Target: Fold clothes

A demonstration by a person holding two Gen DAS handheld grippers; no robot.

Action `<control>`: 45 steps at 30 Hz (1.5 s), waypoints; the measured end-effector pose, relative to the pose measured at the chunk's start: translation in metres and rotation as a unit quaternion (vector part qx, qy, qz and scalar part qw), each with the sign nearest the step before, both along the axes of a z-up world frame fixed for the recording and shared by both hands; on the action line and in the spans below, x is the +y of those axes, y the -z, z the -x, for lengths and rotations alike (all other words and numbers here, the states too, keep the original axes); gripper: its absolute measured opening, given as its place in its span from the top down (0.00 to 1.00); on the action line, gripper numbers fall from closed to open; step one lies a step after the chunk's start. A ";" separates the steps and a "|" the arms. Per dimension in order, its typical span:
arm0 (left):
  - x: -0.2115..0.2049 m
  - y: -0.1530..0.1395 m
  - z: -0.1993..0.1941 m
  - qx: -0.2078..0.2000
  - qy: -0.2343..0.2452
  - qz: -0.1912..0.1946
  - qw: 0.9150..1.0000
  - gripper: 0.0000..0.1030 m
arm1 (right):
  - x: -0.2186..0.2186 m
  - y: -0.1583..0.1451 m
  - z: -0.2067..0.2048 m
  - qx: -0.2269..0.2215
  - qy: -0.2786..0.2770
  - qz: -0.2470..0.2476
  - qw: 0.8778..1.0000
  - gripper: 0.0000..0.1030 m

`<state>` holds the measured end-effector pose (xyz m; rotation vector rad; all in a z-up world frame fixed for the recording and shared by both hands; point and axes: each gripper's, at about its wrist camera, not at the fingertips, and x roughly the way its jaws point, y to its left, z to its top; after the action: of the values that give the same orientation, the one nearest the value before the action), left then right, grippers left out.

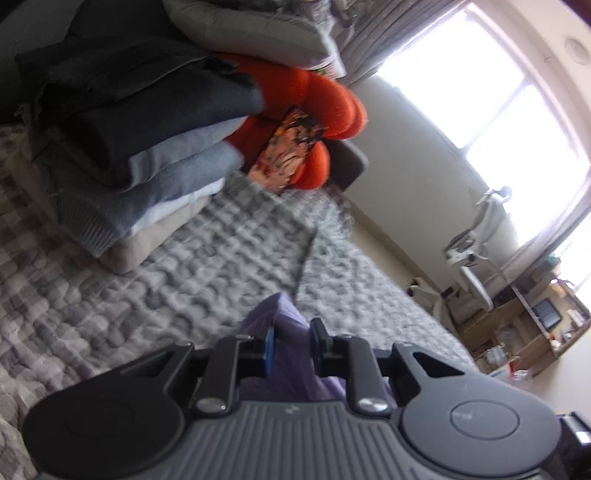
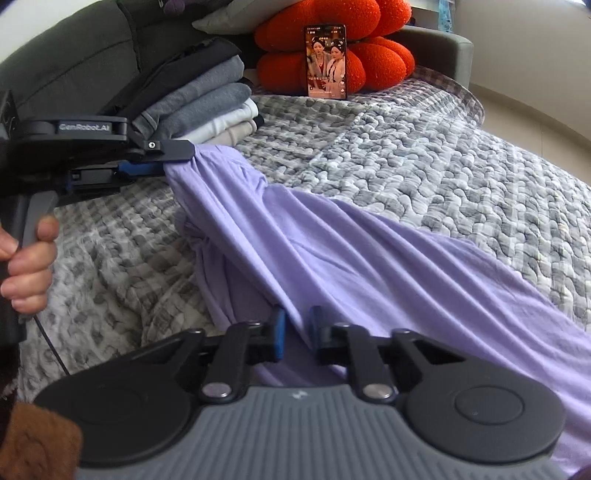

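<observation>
A lilac garment (image 2: 332, 251) stretches in long folds across the grey quilted bed cover (image 2: 443, 166). My left gripper (image 2: 181, 158) is shut on one bunched end of it, lifted above the bed at the left of the right wrist view. In the left wrist view that gripper (image 1: 291, 343) has lilac cloth (image 1: 288, 321) pinched between its fingers. My right gripper (image 2: 295, 328) is shut on the garment's near edge, low in the right wrist view. A hand (image 2: 26, 258) holds the left gripper's handle.
A stack of folded grey, black and cream clothes (image 2: 207, 103) lies at the head of the bed, beside an orange flower cushion (image 2: 332, 48) with a phone (image 2: 325, 61) leaning on it. Grey pillows (image 1: 258, 33), a window (image 1: 480, 103) and a desk (image 1: 517, 325) are beyond.
</observation>
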<state>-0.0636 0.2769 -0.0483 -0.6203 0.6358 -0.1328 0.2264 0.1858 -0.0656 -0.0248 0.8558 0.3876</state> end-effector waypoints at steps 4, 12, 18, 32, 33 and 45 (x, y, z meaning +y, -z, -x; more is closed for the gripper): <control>0.011 0.038 -0.008 0.049 -0.013 0.025 0.998 0.81 | 0.005 0.000 0.002 0.003 -0.005 0.006 1.000 0.94; 0.020 0.035 0.004 0.047 -0.020 0.055 0.997 0.72 | 0.007 -0.004 0.001 0.010 -0.007 -0.042 0.999 0.83; 0.029 0.031 0.020 0.058 -0.035 0.066 0.995 0.60 | 0.019 -0.005 -0.001 0.017 -0.030 -0.062 0.997 0.83; 0.031 0.031 0.024 0.046 0.072 -0.003 0.996 0.70 | 0.032 -0.009 -0.006 0.017 -0.038 -0.085 0.996 0.82; 0.030 0.031 0.023 0.040 0.087 -0.010 0.995 0.70 | 0.031 -0.008 -0.006 0.017 -0.035 -0.086 0.996 0.82; 0.021 0.033 0.003 -0.002 0.173 -0.048 0.984 0.78 | 0.021 -0.006 -0.007 0.018 -0.027 -0.091 0.995 0.82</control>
<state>-0.0661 0.2980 -0.0814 -0.4133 0.7386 -0.4248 0.2339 0.2072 -0.0598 0.1284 0.8543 0.5174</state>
